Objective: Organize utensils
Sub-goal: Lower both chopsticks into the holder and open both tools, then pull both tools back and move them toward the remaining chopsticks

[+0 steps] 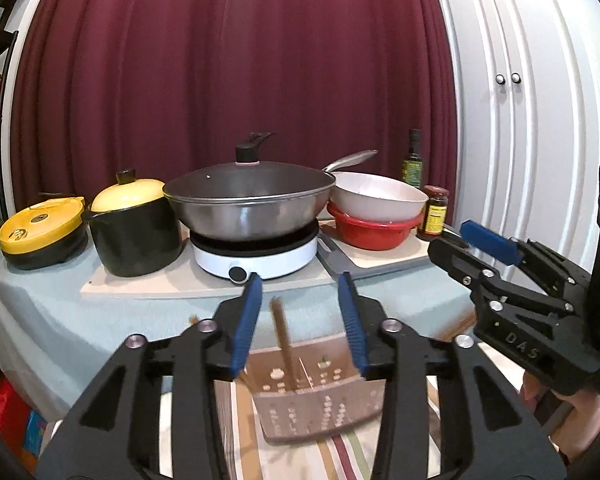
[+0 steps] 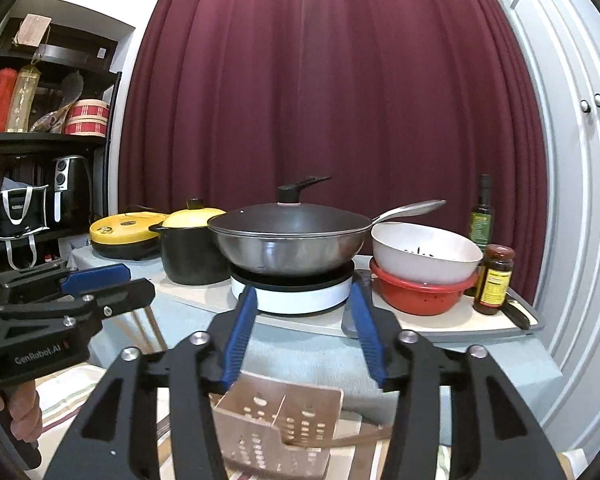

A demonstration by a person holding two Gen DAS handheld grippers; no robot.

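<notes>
A brown perforated utensil holder [image 1: 320, 400] [image 2: 276, 432] with a divider sits on a striped cloth, below and just ahead of both grippers. In the left wrist view a brown wooden stick [image 1: 281, 332] stands blurred in it. In the right wrist view a brown utensil [image 2: 360, 437] leans out of the holder toward the right. My left gripper [image 1: 299, 280] [image 2: 100, 280] hangs above the holder, open, nothing between its blue pads. My right gripper [image 2: 304, 291] [image 1: 488, 240] hovers beside it on the right, open and empty too.
Behind stands a table [image 1: 40, 312] covered in light blue cloth. On it are a lidded wok [image 1: 248, 200] on a white hob, a black pot with a yellow lid [image 1: 134, 228], stacked white and red bowls [image 1: 376, 212], a sauce jar [image 1: 434, 212] and an oil bottle. Thin wooden sticks [image 2: 146, 332] lie left of the holder.
</notes>
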